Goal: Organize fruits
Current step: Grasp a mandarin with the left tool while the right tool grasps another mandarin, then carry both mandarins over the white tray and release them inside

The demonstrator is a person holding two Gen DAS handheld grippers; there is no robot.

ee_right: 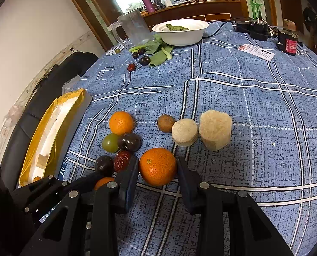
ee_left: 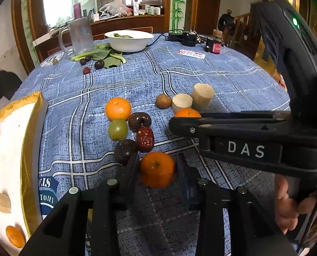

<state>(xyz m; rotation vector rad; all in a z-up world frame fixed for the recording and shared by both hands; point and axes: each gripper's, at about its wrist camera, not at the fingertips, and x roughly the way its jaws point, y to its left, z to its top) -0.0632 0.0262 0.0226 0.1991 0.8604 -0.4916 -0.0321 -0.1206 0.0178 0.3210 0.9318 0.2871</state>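
Partly, left claw (ee_left: 157,168) hiding orange (ee_left: 157,169)

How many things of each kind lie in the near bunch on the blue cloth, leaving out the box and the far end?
oranges: 3
dark plums: 2
green fruit: 1
red date: 1
brown fruit: 1
pale cut chunks: 2
Total: 10

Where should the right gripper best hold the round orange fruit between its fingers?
Across its widest middle, from the near side: the round orange fruit is a ball, the open right gripper straddles it, a wrinkled red date crowds its left.
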